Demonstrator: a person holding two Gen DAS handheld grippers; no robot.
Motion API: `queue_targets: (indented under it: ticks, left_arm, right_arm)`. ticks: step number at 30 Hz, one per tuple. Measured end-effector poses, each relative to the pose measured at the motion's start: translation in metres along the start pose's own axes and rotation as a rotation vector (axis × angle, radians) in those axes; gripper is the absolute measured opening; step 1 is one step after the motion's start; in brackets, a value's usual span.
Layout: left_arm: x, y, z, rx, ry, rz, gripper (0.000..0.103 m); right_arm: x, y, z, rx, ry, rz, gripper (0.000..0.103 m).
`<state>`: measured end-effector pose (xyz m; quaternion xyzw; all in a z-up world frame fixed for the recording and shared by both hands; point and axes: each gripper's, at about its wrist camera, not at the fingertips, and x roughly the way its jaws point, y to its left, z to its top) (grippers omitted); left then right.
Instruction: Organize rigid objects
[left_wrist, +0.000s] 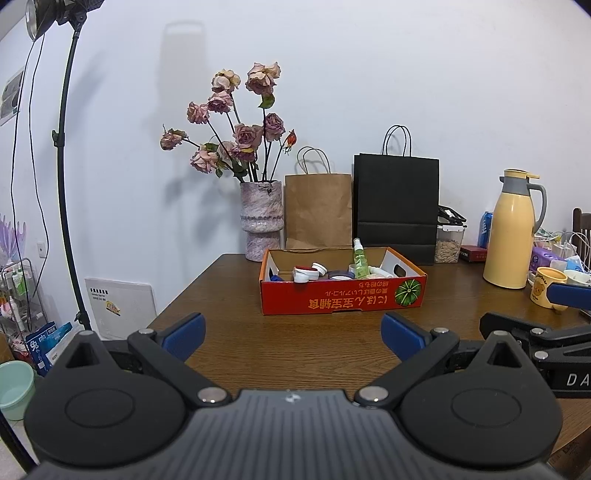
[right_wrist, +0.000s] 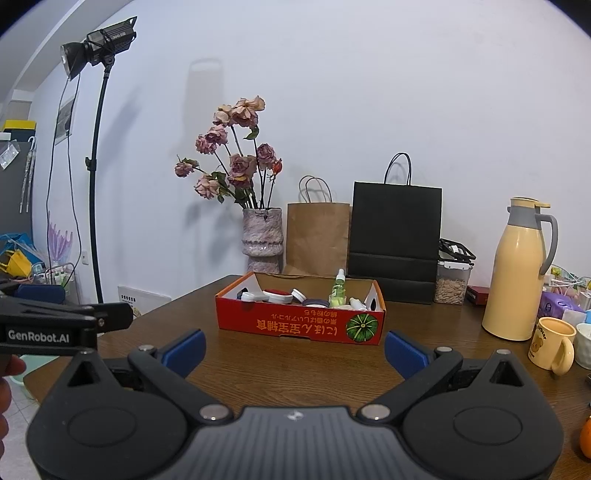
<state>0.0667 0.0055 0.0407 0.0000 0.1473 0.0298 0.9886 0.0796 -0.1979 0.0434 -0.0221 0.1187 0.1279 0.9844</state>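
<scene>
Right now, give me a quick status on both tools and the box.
Left tool open, empty. Right tool open, empty. Red box ahead on table, small items inside. Nothing in the way.

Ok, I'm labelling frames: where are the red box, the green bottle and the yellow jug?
Red box (left_wrist: 332, 301), left wrist view, front wall.
Green bottle (right_wrist: 338, 293), right wrist view, body.
Yellow jug (left_wrist: 511, 243), left wrist view, body.

Dark wooden table (left_wrist: 229, 332), centre and lower frame. On it: red cardboard box (left_wrist: 332, 297) mid-frame; pink vase (left_wrist: 261, 221), brown paper bag (left_wrist: 318, 210) and black paper bag (left_wrist: 397, 206) behind it; yellow thermos jug (left_wrist: 511, 236) and yellow mug (left_wrist: 546, 287) at right.
</scene>
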Motion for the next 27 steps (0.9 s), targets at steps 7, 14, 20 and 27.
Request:
queue_targets:
  ticks: [7,14,20,27]
  left_arm:
    - [-0.0010,0.0006,-0.0001,0.001,-0.002,-0.002,0.103]
    - [-0.0026,-0.0008,0.0006,0.007,-0.008,-0.003,0.103]
    - [-0.0025,-0.0011,0.0009,0.010,-0.016,0.003,0.103]
    - [-0.0021,-0.0021,-0.0002,0.014,-0.013,-0.001,0.103]
  right_arm:
    - [-0.0001,0.0001,-0.0001,-0.001,0.000,0.000,0.103]
    - [-0.0002,0.0004,-0.0001,-0.001,0.000,0.000,0.103]
    - [-0.0002,0.0002,-0.0004,-0.001,0.000,0.000,0.103]
    - [-0.0002,0.0003,-0.0005,-0.001,0.001,0.000,0.103]
